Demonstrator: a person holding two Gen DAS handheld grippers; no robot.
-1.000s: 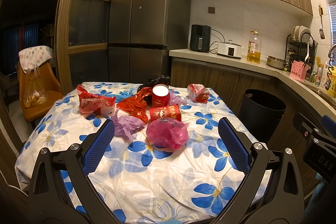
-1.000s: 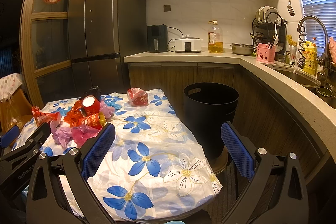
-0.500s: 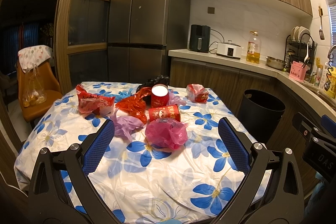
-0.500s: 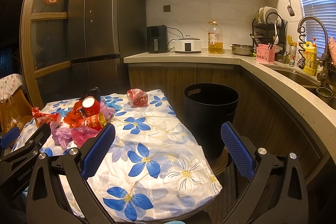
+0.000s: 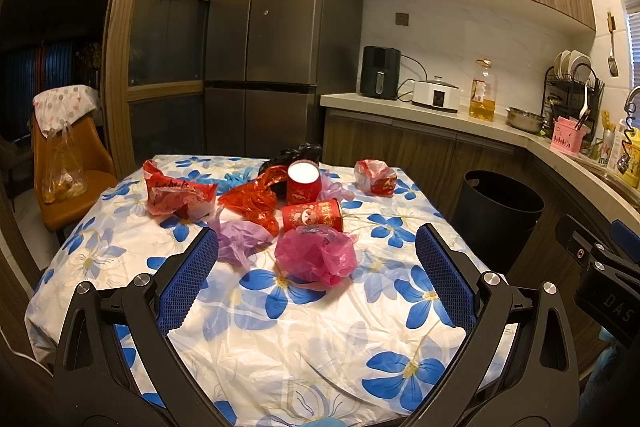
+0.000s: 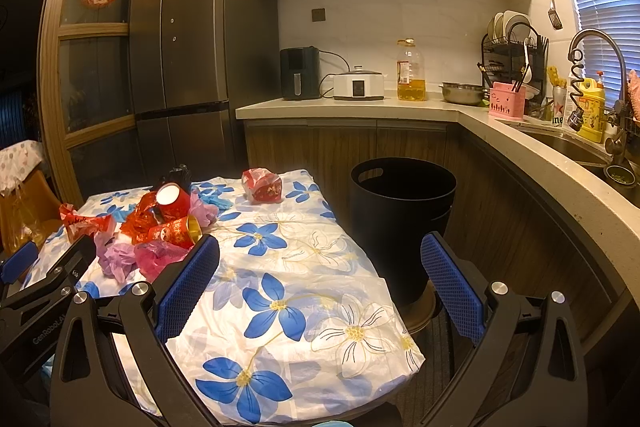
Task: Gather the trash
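Observation:
Trash lies on the flowered tablecloth: a pink crumpled bag, a purple bag, a red cup on its side, an upright red cup, red wrappers and a red-and-clear bag at the far right. A black bin stands on the floor right of the table. My left gripper is open and empty, just short of the pink bag. My right gripper is open and empty above the table's right side, near the bin.
An orange chair with a plastic bag stands left of the table. A fridge is behind it. The kitchen counter curves along the right with a sink, appliances and a dish rack.
The left gripper has crept slightly forward toward the trash pile. The right gripper has not visibly moved.

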